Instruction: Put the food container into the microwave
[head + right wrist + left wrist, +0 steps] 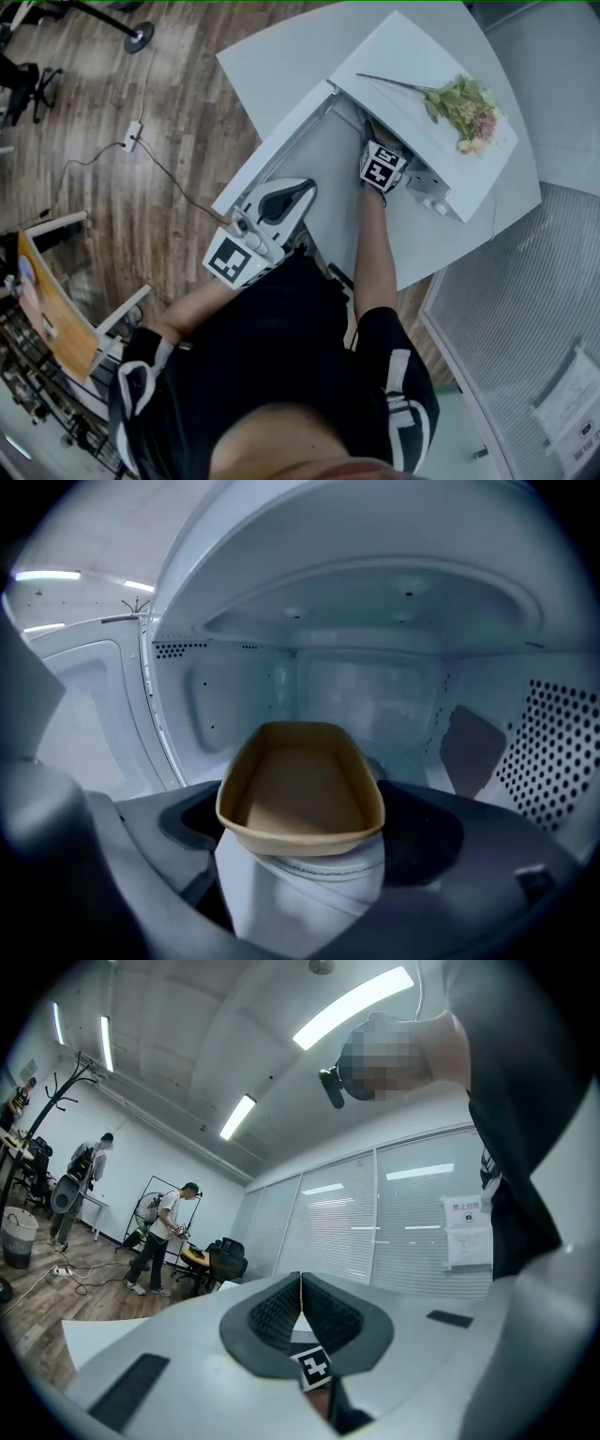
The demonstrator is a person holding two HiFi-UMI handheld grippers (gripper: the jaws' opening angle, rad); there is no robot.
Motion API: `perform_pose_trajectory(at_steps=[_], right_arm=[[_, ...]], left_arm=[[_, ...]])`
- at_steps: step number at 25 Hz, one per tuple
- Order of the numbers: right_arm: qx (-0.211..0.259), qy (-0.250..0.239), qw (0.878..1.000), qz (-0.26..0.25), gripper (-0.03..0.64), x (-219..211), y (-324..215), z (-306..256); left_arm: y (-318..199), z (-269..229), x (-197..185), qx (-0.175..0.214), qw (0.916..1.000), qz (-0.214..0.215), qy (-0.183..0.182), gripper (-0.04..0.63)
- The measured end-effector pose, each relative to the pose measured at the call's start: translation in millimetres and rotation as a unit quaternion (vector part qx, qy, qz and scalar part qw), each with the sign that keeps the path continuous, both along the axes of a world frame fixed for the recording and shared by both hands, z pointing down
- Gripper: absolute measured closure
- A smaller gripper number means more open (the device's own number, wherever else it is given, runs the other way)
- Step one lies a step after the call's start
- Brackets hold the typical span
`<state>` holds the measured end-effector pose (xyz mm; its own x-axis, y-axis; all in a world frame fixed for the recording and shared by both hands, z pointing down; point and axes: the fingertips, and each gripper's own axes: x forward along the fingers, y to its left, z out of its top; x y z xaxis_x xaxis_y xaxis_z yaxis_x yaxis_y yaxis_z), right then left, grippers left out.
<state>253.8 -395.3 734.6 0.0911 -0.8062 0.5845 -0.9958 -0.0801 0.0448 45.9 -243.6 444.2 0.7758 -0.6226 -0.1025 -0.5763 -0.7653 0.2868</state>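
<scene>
— Left side first?
— Left gripper [301, 1283]: jaws pressed together tip to tip, nothing between them. Aimed off into the room, near the open microwave door [272, 141].
— And on the right?
— Right gripper [305, 834]: jaws spread wide, clamped on the near end of the food container [300, 780].
— Lie of the container?
— Open side up, long axis running near to far, far end pointing at the back wall. Inside the microwave [234, 682] cavity, centred between the jaws.
</scene>
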Motion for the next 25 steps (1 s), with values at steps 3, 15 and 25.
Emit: perform_pose_trajectory(at_steps=[3, 15, 25], right_arm=[[-0.012, -0.002, 1.000, 0.000, 0.120, 0, 0, 8], [-0.021, -0.011, 1.000, 0.000, 0.100, 1, 1, 22], [-0.020, -0.024, 0.999, 0.003, 0.097, -5, 45, 15]], left_arm=[[-1, 2, -1, -0.003, 1.0000, 0.000, -0.002, 0.571], [10, 2, -7, -0.004, 1.0000, -0.006, -0.002, 0.571], [66, -26, -20, 0.019, 0.9996, -0.020, 0.006, 0.571]])
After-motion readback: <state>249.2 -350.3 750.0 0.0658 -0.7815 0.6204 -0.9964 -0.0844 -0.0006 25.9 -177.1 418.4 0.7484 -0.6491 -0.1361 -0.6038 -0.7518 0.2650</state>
